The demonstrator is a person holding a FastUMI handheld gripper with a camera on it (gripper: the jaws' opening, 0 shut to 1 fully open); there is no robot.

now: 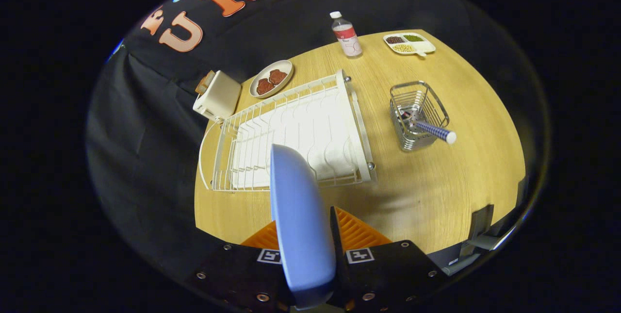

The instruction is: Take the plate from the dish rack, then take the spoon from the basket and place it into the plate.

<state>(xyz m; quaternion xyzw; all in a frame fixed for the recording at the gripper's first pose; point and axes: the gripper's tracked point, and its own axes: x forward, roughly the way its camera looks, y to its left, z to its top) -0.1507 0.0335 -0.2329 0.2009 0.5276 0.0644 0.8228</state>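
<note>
A light blue plate (pixel 298 211) stands on edge between my two orange fingers, and my gripper (pixel 304 228) is shut on it, holding it above the wooden table (pixel 436 187). Beyond the plate lies the white wire dish rack (pixel 291 133), with no dish in its slots. To the right of the rack stands a small wire basket (pixel 418 114). A spoon with a blue-and-white patterned handle (pixel 435 131) leans out of the basket toward the near right.
At the table's far side are a small plate with brown patties (pixel 271 79), a clear bottle (pixel 345 35) and a white divided dish of beans (pixel 409 43). A cream box (pixel 218 94) sits at the rack's far left corner.
</note>
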